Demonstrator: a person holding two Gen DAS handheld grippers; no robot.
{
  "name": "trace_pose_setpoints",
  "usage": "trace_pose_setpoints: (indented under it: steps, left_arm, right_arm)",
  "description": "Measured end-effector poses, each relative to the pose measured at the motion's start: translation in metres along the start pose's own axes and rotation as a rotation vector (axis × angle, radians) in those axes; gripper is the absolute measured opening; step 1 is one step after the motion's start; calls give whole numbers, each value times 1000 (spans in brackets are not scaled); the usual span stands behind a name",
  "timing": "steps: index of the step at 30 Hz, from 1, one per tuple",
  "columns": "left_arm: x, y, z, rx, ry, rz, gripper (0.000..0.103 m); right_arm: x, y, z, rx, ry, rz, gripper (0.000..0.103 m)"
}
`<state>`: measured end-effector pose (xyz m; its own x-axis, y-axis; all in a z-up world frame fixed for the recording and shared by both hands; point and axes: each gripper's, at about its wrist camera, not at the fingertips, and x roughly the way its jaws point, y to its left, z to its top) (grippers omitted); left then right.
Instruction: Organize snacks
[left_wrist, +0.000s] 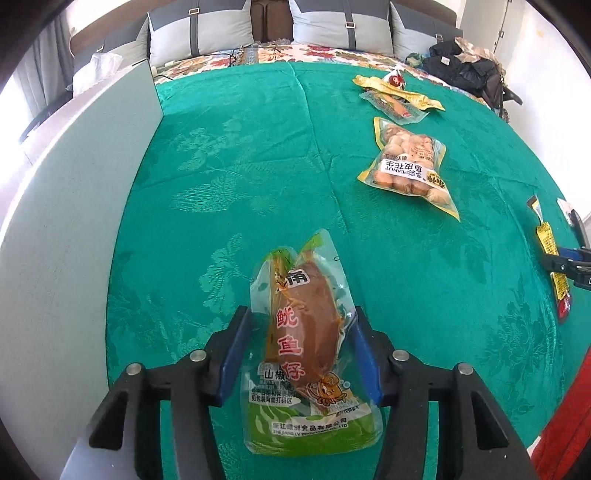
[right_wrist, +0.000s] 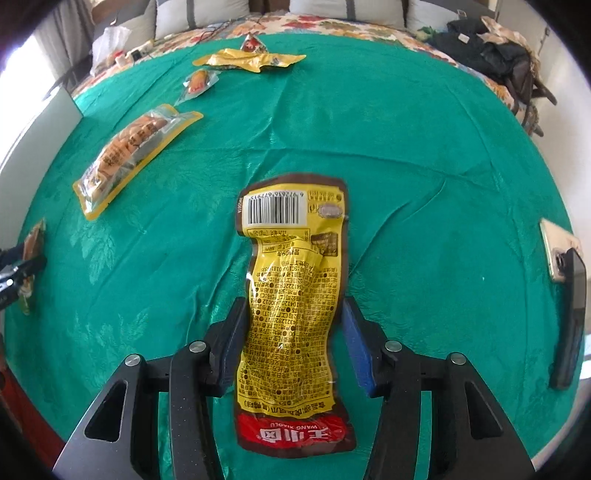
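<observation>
Left wrist view: left gripper (left_wrist: 301, 350) grasps the squid packet (left_wrist: 303, 347) across its width, long axis along the fingers. Right gripper (right_wrist: 291, 339) likewise clamps the yellow packet (right_wrist: 291, 306).

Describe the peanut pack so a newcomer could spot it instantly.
Start from the green patterned tablecloth. On it, nearer than the crumpled yellow wrapper and small clear orange-snack packet by the far edge, lies the clear yellow-bordered peanut pouch. It alone shows round tan nuts and a white label printed PEANUT.

Green tablecloth (left_wrist: 258, 155); grey sofa cushions (left_wrist: 199, 33) behind; bright daylight.
</observation>
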<state>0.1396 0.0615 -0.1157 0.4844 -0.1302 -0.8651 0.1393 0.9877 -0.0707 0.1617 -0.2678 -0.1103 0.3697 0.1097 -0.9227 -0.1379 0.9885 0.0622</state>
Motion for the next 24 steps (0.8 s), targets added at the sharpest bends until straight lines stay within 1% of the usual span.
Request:
trace_pose_setpoints:
  steps: [1, 2, 3, 5, 6, 8, 11, 12, 13, 15, 16, 18, 19, 20, 21, 22, 23, 24]
  left_arm:
    - [-8, 2, -3, -11, -22, -19, 44]
    - [-15, 4, -6, -32, -38, -39, 37]
    - [-23, 6, -9, -60, -53, -61, 36]
    - [-36, 9, -15, -116, -81, -123, 36]
    - [-41, 9, -18, -129, -94, -140, 36]
    - [-51, 8, -23, -147, -116, -166, 36]
    - [-62, 14, -30, -186, -144, -198, 34]
    - [-67, 18, -33, -213, -155, -215, 13]
    - [-72, 24, -35, -250, -155, -245, 0]
    - [-84, 37, -37, -320, -181, -308, 0]
    - [-90, 41, -37, -332, -195, -313, 0]
    - [-93, 44, -34, -318, -197, -302, 0]
    - [-91, 44, -33, -299, -173, -301, 0]
    - [-88, 40, -33, -274, -151, -317, 0]
    - [-86, 33, -32, -234, -136, -315, 2]
    - [-82, 22, -30, -170, -119, -283, 7]
    - [-77, 11, -28, -99, -99, -223, 30]
    - [-70, 1, -26, -39, -88, -154, 65]
  right_arm:
    - [-4, -3, -6, 24, -3, 22, 46]
    - [-10, -5, -12, 48, -18, 33, 45]
    - [-17, -8, -18, 78, -39, 48, 45]
    - [-30, -17, -28, 165, -79, 135, 45]
    - [-35, -18, -31, 204, -92, 173, 46]
    - [-43, -13, -32, 227, -100, 210, 46]
    - [-57, 9, -24, 190, -122, 244, 46]
    - [-63, 17, -21, 173, -132, 250, 46]
    - [-67, 27, -18, 159, -139, 261, 46]
    - [-75, 46, -11, 138, -149, 298, 46]
    - [-78, 57, -7, 125, -151, 313, 46]
    - [-81, 81, 1, 82, -149, 329, 46]
    - [-83, 91, 5, 60, -154, 328, 46]
    - [-85, 101, 8, 45, -162, 327, 46]
    - [-87, 108, 10, 40, -168, 334, 46]
    - [-89, 112, 11, 41, -174, 349, 46]
    - [-90, 116, 10, 43, -177, 364, 46]
    - [-91, 119, 8, 42, -177, 375, 46]
